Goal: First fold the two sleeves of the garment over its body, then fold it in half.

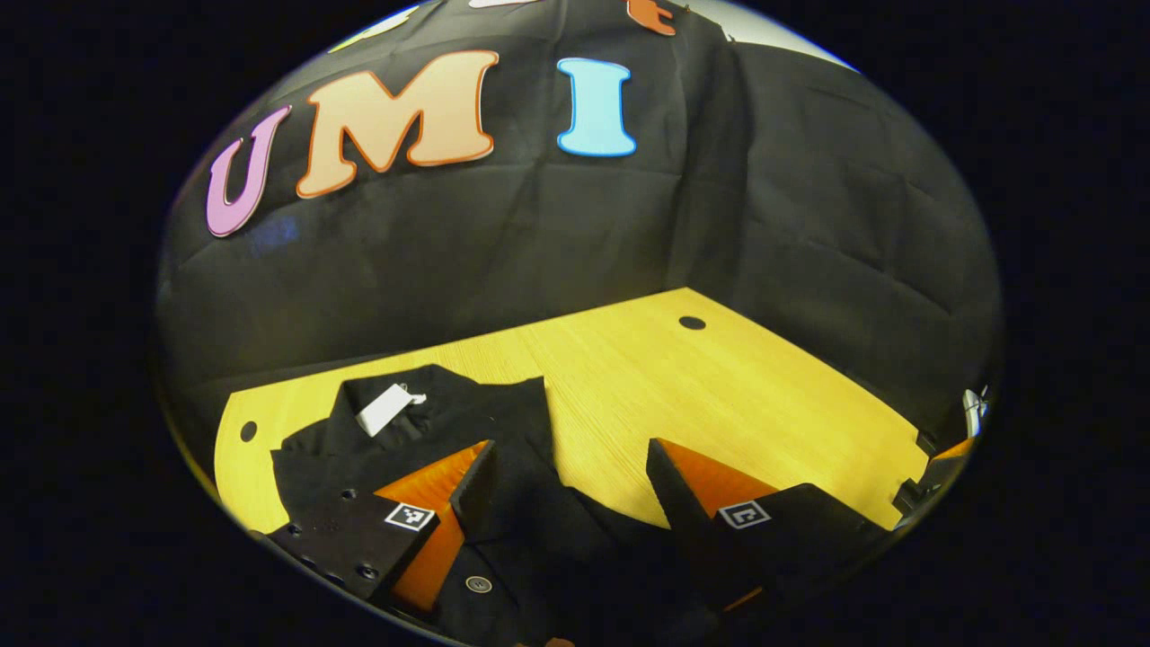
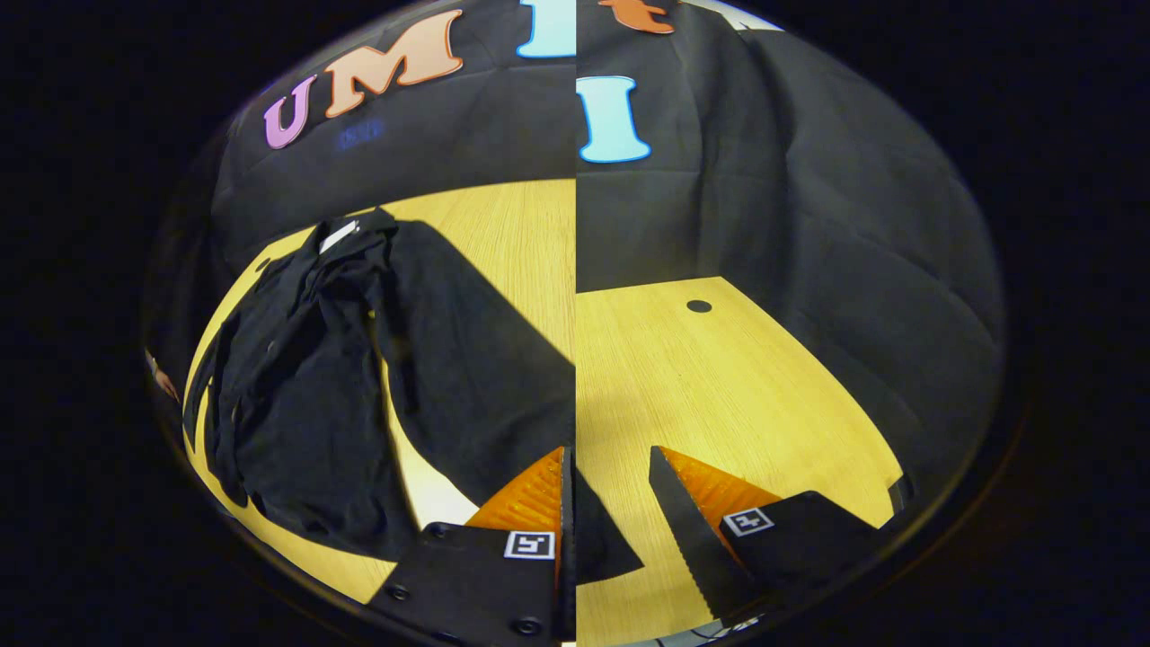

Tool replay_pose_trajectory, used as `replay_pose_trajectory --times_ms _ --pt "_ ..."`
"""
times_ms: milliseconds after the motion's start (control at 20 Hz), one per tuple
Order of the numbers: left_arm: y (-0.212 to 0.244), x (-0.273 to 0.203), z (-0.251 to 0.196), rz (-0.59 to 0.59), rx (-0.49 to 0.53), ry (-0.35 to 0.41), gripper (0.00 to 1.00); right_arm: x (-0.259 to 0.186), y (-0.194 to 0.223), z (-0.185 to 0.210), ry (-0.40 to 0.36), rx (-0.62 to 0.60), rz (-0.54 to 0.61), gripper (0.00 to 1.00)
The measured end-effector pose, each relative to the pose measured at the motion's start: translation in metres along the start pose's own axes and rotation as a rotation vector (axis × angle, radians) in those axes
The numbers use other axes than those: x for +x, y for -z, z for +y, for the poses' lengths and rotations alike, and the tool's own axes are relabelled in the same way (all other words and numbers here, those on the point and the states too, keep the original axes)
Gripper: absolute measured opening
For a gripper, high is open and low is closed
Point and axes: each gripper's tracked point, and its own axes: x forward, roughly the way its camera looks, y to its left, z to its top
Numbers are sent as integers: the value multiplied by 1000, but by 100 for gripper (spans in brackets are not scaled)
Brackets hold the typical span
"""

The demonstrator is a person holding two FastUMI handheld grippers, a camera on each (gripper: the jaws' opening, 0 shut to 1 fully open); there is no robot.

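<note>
One black shirt (image 2: pixel 332 377) of soft, creased cloth with a white neck tag (image 1: pixel 384 409) lies rumpled at the left edge of the smooth wooden table (image 1: pixel 719 395). The left gripper (image 1: pixel 570 481) hangs over it, fingers spread and holding nothing. The right gripper (image 2: pixel 611 503), likewise spread and holding nothing, is over the shirt's near edge.

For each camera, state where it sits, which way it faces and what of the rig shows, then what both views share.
Left gripper view: rides the left hand-held gripper, low over the black garment on the yellow wooden table, facing the booth's black cloth wall; its own open fingers show.
Right gripper view: rides the right hand-held gripper, higher, garment on its left; its open fingers show.
Shared: table, garment, white collar label, wall.
</note>
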Motion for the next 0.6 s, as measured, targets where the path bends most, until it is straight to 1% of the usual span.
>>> replay_pose_trajectory --times_ms 50,200,300,450,600 --pt "-6 -9 2 -22 2 -15 97 0 2 3 -13 -27 5 53" --pt "-10 -31 15 -59 -17 -65 97 4 9 13 -73 -74 20 53" --pt "-3 -50 32 -64 -44 -136 96 6 19 16 -106 -102 37 53" --pt "29 -77 63 -35 -109 -244 97 8 34 15 -146 -148 60 53" --pt "71 -112 91 4 -176 -358 98 13 53 18 -191 -192 94 53"
